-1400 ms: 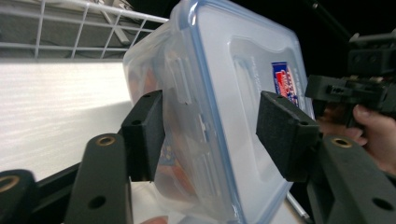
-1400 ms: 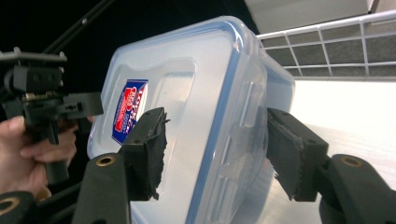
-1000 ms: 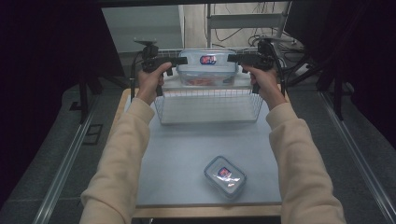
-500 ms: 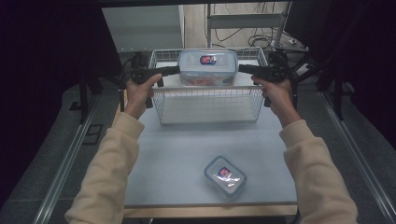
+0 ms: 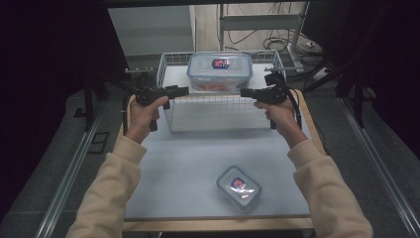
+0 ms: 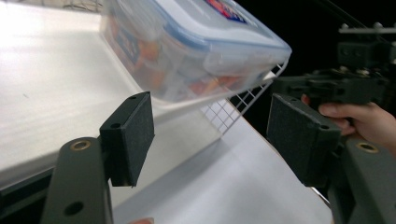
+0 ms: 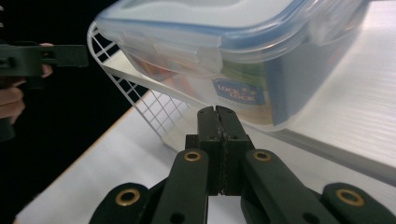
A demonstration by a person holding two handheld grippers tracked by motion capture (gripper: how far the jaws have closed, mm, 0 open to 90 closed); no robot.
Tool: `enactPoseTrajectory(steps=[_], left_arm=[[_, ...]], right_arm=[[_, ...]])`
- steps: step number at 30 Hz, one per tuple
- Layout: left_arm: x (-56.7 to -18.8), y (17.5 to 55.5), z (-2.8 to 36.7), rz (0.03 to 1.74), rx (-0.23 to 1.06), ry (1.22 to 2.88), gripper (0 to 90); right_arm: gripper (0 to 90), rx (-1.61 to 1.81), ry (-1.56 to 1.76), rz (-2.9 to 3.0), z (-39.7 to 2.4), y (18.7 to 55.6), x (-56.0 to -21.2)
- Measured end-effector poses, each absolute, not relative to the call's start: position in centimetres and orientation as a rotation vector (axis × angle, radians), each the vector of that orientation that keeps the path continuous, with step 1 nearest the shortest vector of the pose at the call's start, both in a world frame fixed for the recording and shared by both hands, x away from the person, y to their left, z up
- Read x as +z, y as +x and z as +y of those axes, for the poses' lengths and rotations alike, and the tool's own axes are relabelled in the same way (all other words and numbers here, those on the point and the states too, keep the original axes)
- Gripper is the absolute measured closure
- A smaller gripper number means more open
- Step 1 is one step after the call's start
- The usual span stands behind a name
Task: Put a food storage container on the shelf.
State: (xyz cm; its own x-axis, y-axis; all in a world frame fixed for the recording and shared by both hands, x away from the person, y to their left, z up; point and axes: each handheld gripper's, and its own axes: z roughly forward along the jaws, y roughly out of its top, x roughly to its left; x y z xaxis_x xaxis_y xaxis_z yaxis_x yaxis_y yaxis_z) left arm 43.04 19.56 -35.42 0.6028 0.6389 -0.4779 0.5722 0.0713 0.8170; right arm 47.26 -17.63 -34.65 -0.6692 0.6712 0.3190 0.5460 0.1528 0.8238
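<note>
A large clear container with a blue lid (image 5: 219, 69) holds orange food and rests on top of a wire basket (image 5: 218, 106) at the table's far middle. My left gripper (image 5: 181, 91) is level at the basket's left front corner, pointing right. In the left gripper view it stands open (image 6: 217, 140) just below the large container (image 6: 196, 42), with nothing between the pads (image 6: 133, 135). My right gripper (image 5: 245, 92) points left from the basket's right side. Its jaws have just been closing and now meet empty (image 7: 218, 116) below the large container (image 7: 243, 51).
A small clear container with a blue lid (image 5: 238, 187) lies near the front edge of the pale table (image 5: 183, 158). Dark floor and metal rails flank the table. Cables and a frame stand behind the basket.
Both grippers left the large container's sides, swung outward, then came back inward, lower and nearer the basket's front. The right jaws have gone from open to shut.
</note>
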Motion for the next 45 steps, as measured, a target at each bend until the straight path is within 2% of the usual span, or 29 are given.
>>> enactPoseTrajectory(steps=[23, 36, 45], left_arm=[[-37.1, 42.4, 19.2, 1.042, 0.056, 1.619, 32.2], [-38.5, 40.7, 19.2, 1.028, 0.039, 1.622, 32.7], [-40.8, 38.3, 19.1, 1.011, 0.037, 1.642, 32.8]], right_arm=[[89.3, 1.585, 1.264, 2.233, -17.8, 48.9, -35.5], [89.3, 1.613, 1.199, 2.267, -19.8, 45.6, -35.9], [89.2, 1.638, 1.160, 2.316, -21.2, 42.4, -38.6]])
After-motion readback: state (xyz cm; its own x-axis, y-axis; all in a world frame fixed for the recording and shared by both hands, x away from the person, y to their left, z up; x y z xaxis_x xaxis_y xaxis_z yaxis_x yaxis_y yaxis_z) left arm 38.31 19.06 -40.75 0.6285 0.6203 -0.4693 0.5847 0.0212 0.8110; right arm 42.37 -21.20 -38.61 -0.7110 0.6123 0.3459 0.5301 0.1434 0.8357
